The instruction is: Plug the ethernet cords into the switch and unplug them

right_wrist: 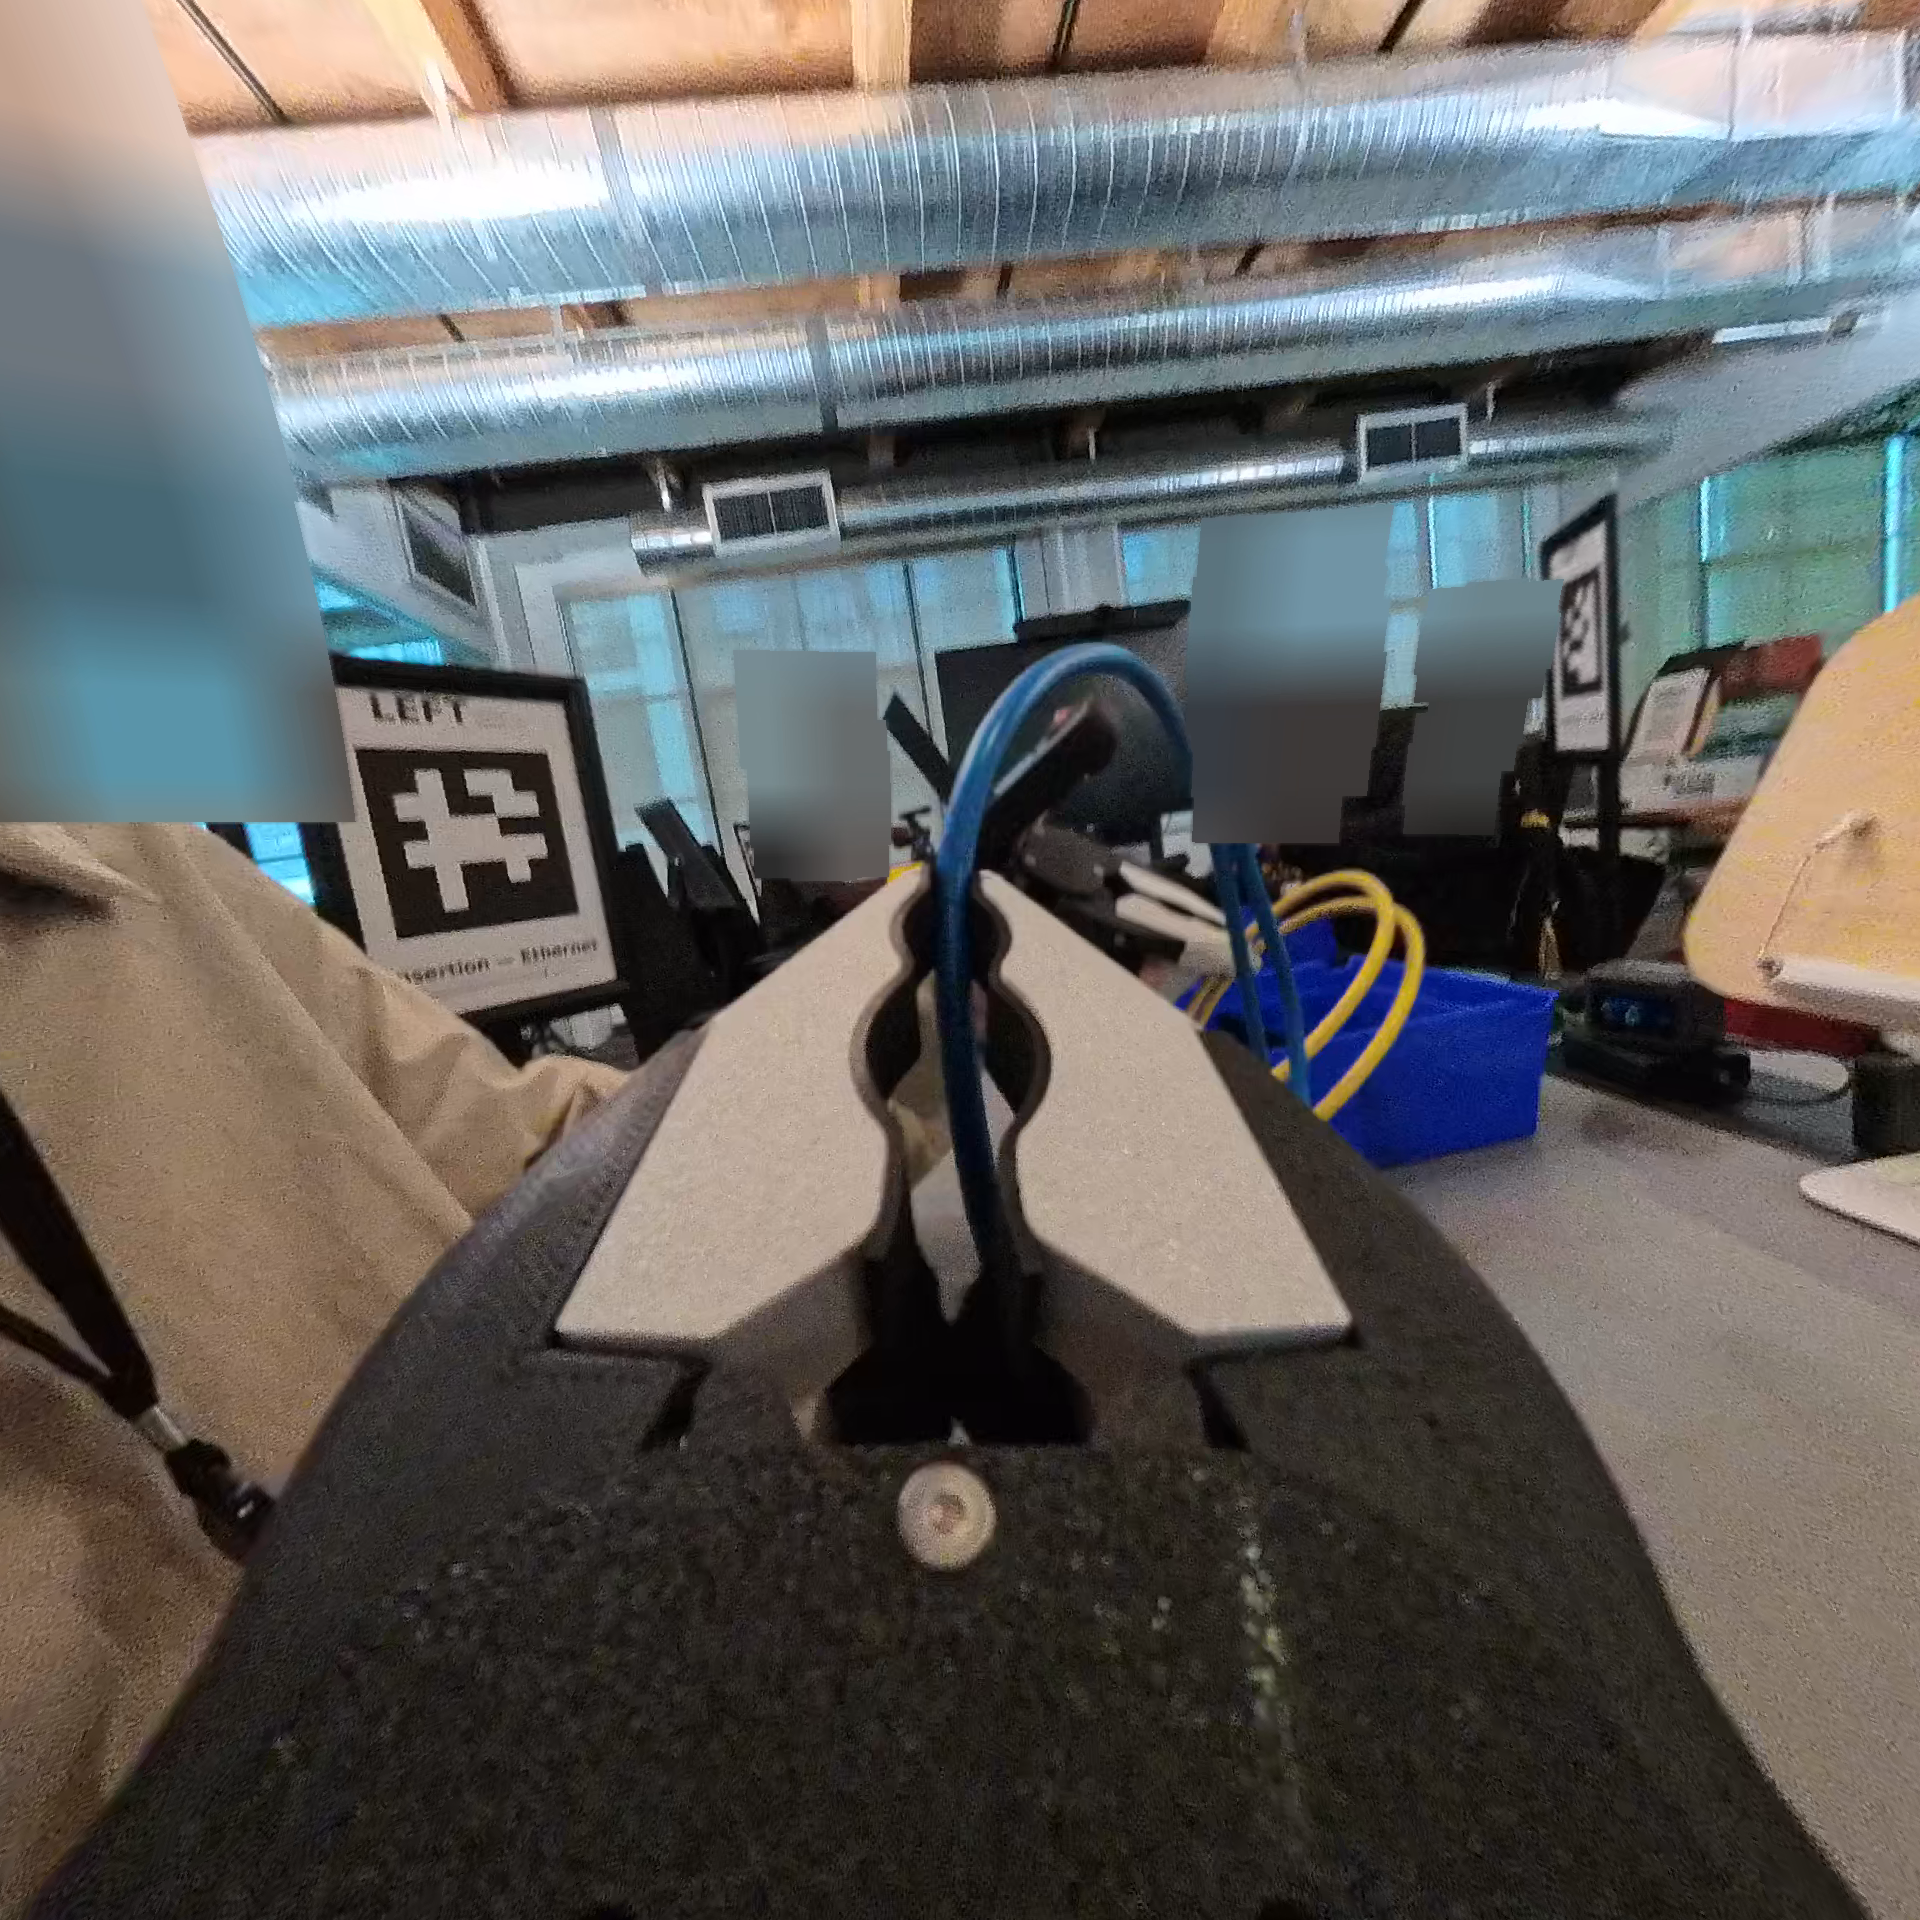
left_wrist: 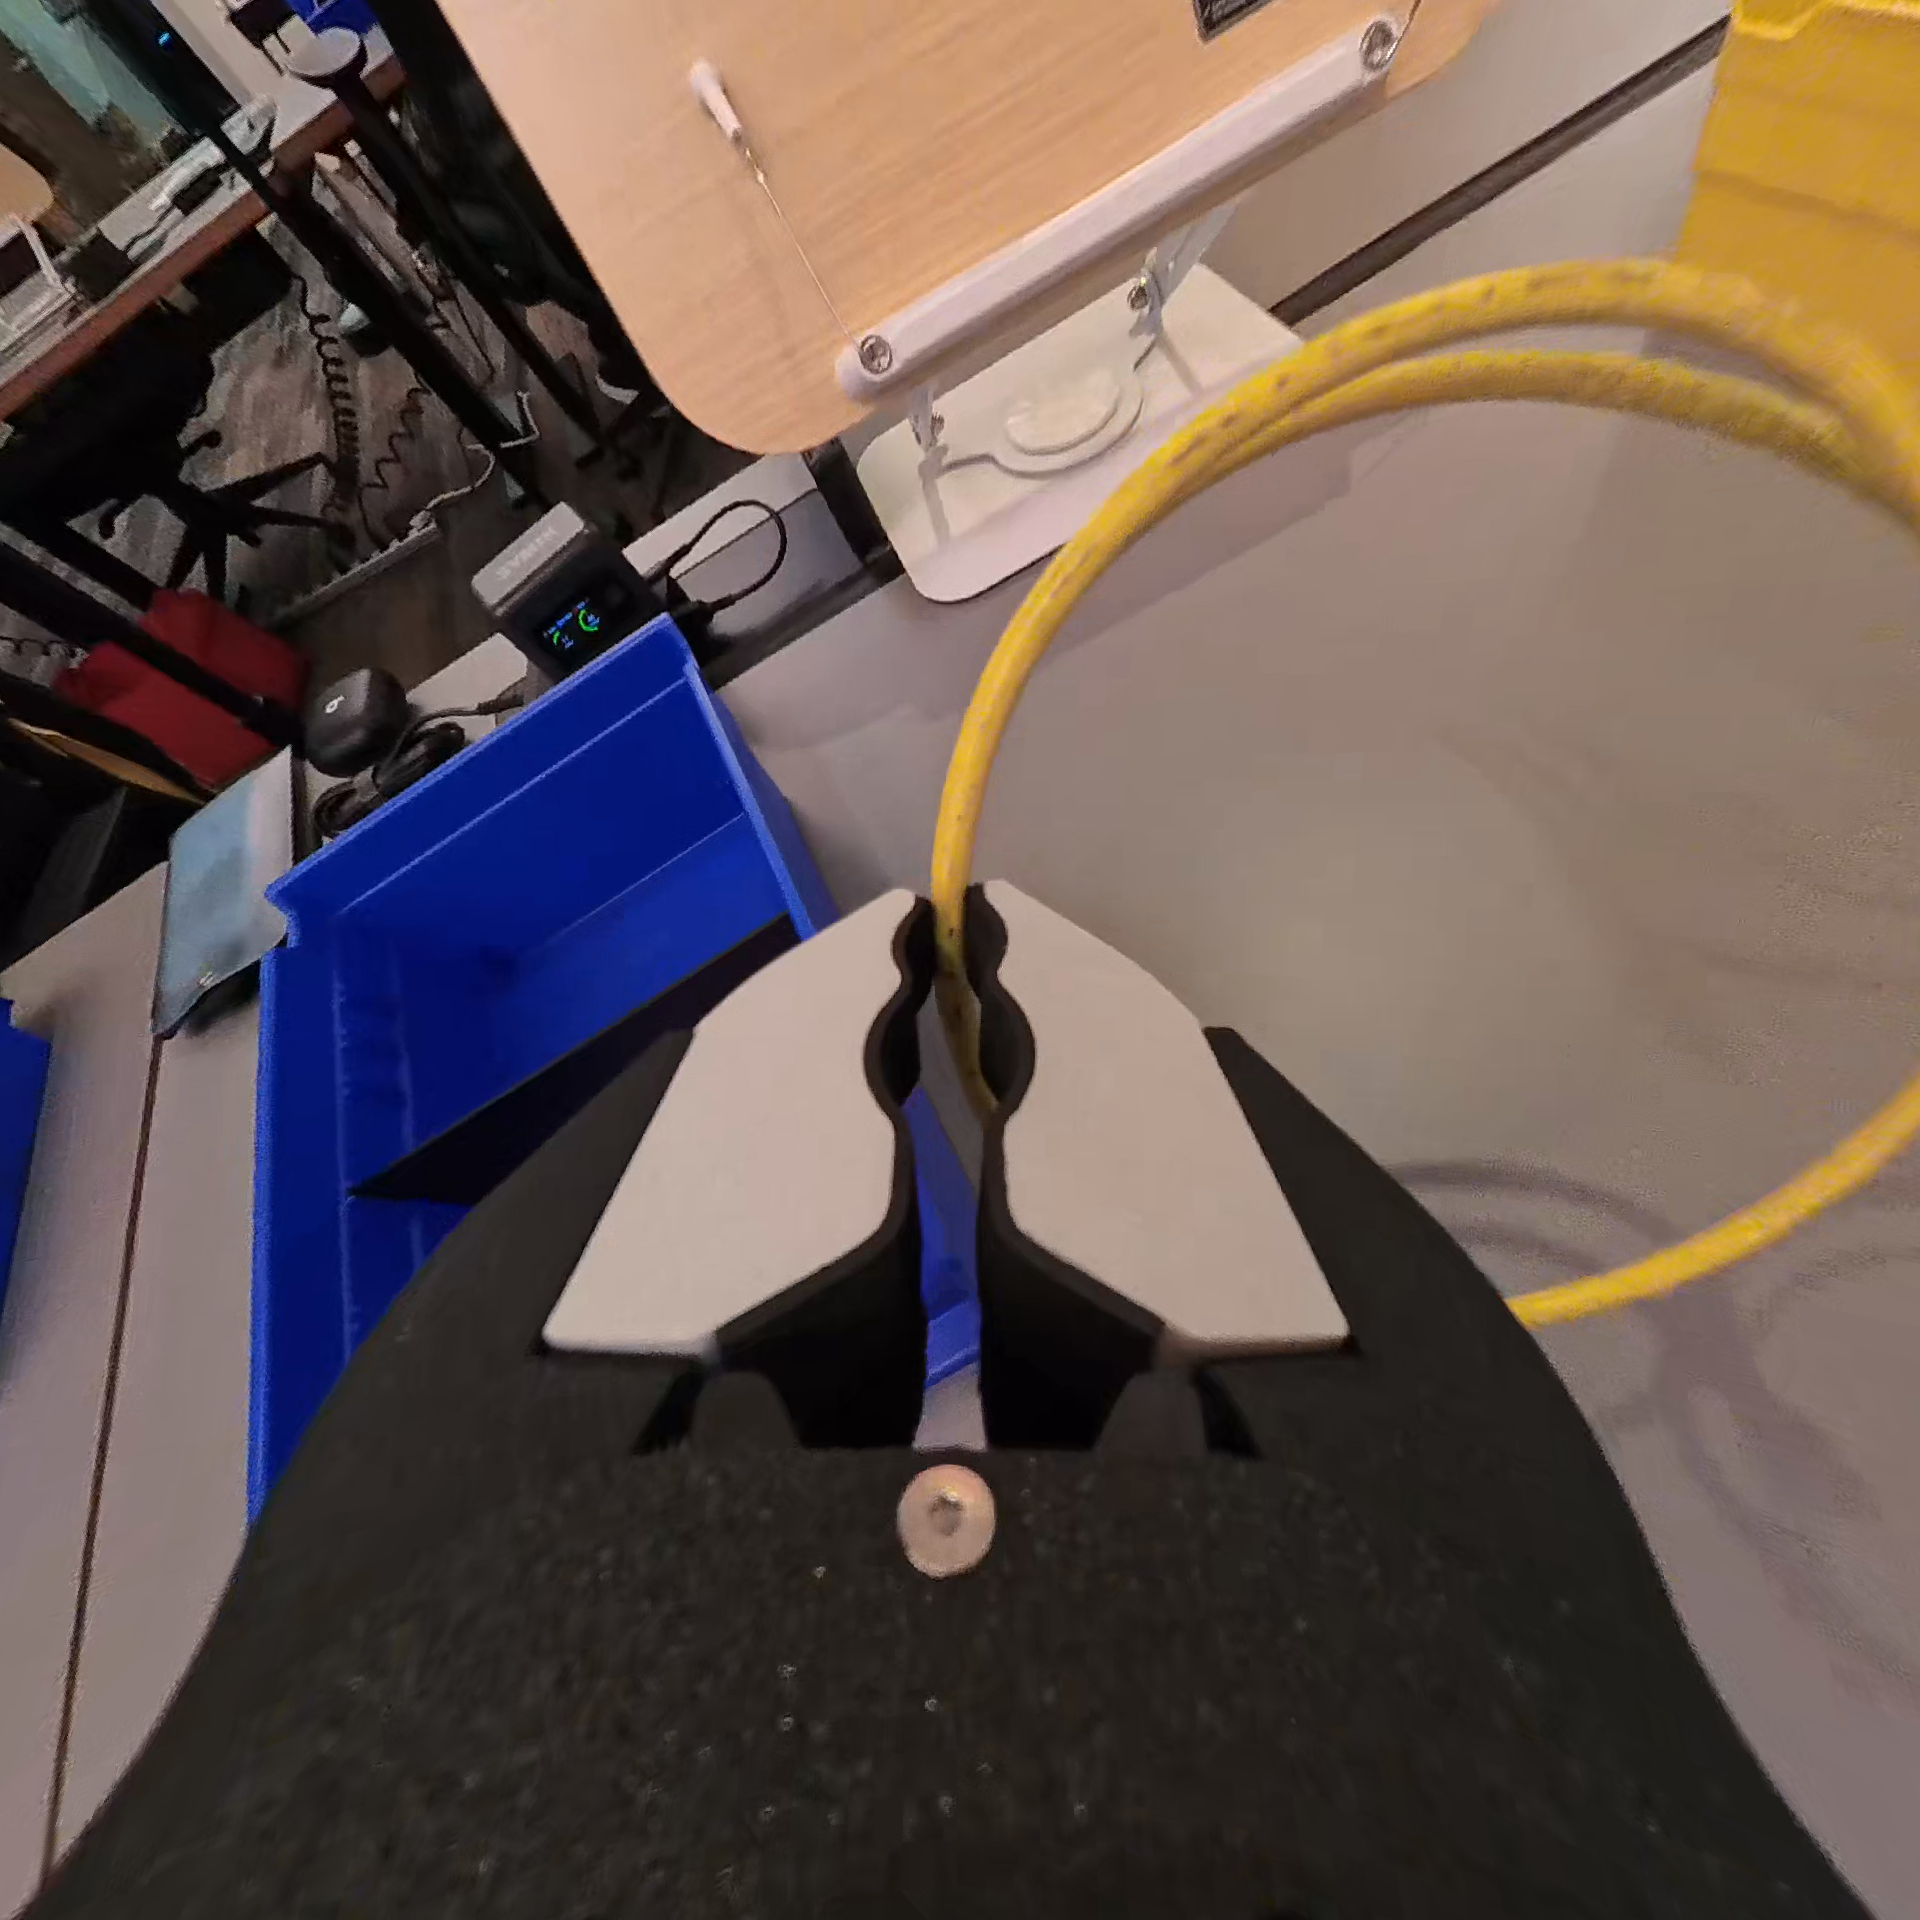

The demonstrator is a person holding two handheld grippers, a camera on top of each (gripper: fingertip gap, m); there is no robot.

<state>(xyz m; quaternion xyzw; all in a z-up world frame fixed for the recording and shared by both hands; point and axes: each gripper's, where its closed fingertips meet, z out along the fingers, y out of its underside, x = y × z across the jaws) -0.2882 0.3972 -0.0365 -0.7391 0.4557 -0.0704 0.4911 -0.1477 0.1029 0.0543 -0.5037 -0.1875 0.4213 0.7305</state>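
Setting: a workshop with bare timber joists and silver foil-wrapped ducts point(right_wrist: 935, 187) overhead; below, a pale grey tabletop point(left_wrist: 1455, 831).
Left gripper point(left_wrist: 948, 914): its grey, black-edged fingers point(left_wrist: 1101, 1122) were clamped on a thin yellow ethernet cord point(left_wrist: 997, 717), pinched just at the tips.
Yellow cord: it rose from the fingertips, curved off to the right in a wide double loop and swept back under the right finger.
Blue bin point(left_wrist: 499, 935): an open blue plastic bin lay left of and beneath the left finger.
Wooden panel point(left_wrist: 935, 187): a light rounded wooden panel on a white stand stood well ahead of the tips.
Right gripper point(right_wrist: 951, 894): pointed up and outward, its fingers were closed on a blue ethernet cord point(right_wrist: 961, 1039) running along the gap between them.
Blue cord: past the tips it arched over to the right and dropped toward the bin.
Plugs: neither cord's connector could be made out.
Switch: not seen in either view.
Person: a beige sleeve point(right_wrist: 260, 1091) sat left of the right gripper.
Marker board point(right_wrist: 468, 831): a black-and-white patterned sign stood beyond the left finger.
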